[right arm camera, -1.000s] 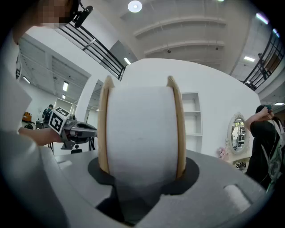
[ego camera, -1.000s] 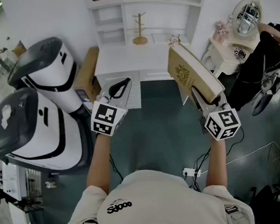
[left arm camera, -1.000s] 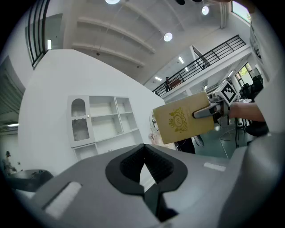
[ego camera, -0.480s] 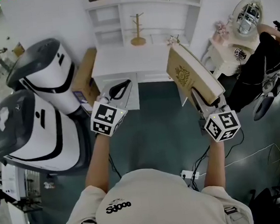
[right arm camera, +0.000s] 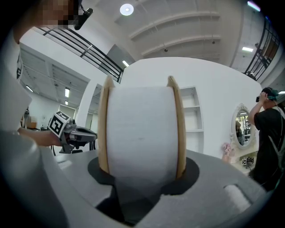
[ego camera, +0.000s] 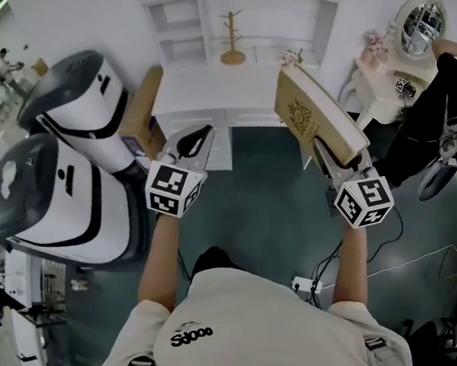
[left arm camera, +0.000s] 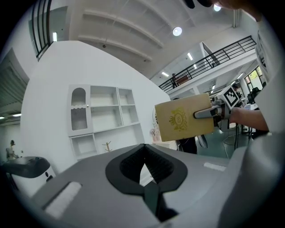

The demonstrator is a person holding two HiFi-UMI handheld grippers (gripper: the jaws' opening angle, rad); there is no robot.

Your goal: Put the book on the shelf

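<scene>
The white shelf point(ego camera: 202, 28) ran along the top centre of the head view, a run of open square compartments with flat painted boards. Below it a white desk top point(ego camera: 204, 92) carried a small wooden peg stand point(ego camera: 232, 39) with a round base.

The book point(ego camera: 315, 117) was not on the shelf. It hung in the air right of centre, in front of the desk, gripped by the right gripper point(ego camera: 340, 159). It was a thick hardback with matte tan covers and a gold crest on the face turned to the left. It was tilted, its far end towards the shelf. In the right gripper view the pale block of pages filled the middle, with a thin tan cover on either side and a jaw pressed against each cover.

The left gripper point(ego camera: 193, 144) sat left of centre at about the same height. Its dark ribbed jaws were clenched together at the tips with nothing in them.

Both bare forearms reached straight forward from a cream T-shirt. Two big, glossy white-and-black rounded machines point(ego camera: 59, 178) filled the left side. An oval mirror point(ego camera: 420, 23) stood at upper right.
</scene>
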